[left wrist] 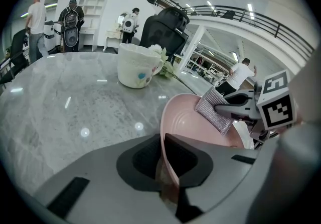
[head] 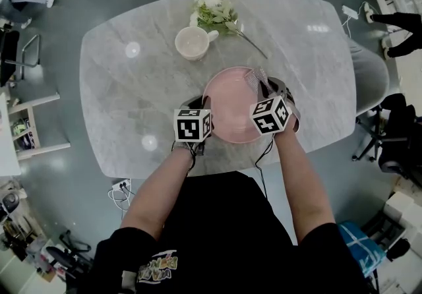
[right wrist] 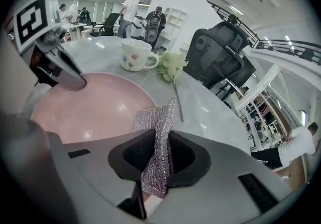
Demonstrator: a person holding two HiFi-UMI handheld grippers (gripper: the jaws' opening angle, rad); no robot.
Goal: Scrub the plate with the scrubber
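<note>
Marble desk (head: 132,88) lies under a pink plate (head: 227,111), whose rim the left tool (left wrist: 168,165) clamps. Right tool (right wrist: 156,160) grips a silver scrubber (right wrist: 156,122) at the plate's far rim.

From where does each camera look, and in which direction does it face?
Head view: on the head, facing down at the plate; both forearms show.
Left gripper view: on left hand-held gripper, jaws clamping plate rim, facing cup.
Right gripper view: on right hand-held gripper, jaws holding scrubber, facing cup.
All share plate and cup.
</note>
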